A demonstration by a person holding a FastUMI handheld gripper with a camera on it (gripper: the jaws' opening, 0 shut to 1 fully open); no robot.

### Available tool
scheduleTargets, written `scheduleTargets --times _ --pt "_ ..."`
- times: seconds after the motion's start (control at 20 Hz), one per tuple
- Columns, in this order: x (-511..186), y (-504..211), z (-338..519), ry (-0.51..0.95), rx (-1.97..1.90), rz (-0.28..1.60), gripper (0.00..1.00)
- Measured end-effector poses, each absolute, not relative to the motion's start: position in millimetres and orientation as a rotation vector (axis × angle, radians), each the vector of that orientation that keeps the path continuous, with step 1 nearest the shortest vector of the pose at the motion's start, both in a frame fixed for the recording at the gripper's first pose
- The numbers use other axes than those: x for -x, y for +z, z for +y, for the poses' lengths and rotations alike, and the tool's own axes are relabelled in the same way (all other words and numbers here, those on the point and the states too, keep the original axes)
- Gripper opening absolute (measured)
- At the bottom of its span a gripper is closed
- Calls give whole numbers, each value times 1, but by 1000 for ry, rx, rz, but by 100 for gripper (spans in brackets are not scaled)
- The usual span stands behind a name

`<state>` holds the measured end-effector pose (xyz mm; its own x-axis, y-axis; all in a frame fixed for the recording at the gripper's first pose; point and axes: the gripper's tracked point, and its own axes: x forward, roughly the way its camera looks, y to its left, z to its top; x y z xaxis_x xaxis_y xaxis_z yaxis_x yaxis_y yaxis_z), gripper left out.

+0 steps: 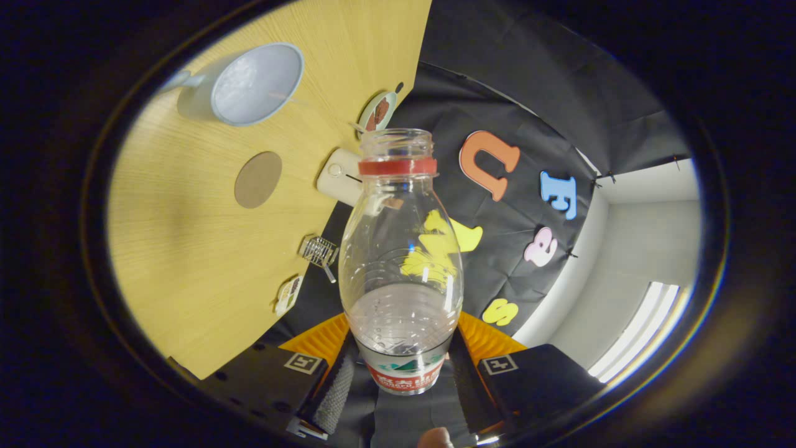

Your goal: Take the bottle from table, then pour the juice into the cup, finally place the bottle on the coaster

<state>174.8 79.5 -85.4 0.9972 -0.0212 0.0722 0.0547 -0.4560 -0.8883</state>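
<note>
Clear uncapped bottle [401, 261] with red neck ring sits clamped in the gripper [401, 379].

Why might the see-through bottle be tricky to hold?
The bottle looks like thin clear plastic, so it may dent between the hand-held gripper's fingers. Mostly empty, it is probably light. With its cap off, the little liquid inside could spill easily.
</note>
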Motion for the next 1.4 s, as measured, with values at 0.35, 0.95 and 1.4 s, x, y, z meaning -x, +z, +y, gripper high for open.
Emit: scheduleTargets --times 0.35,0.95,1.4 --pt "-175 -84 81 -85 2039 -29 78" --pt "-171 -103 67 -36 1821 54 79" --pt "-152 -120 67 78 1263 167 79"
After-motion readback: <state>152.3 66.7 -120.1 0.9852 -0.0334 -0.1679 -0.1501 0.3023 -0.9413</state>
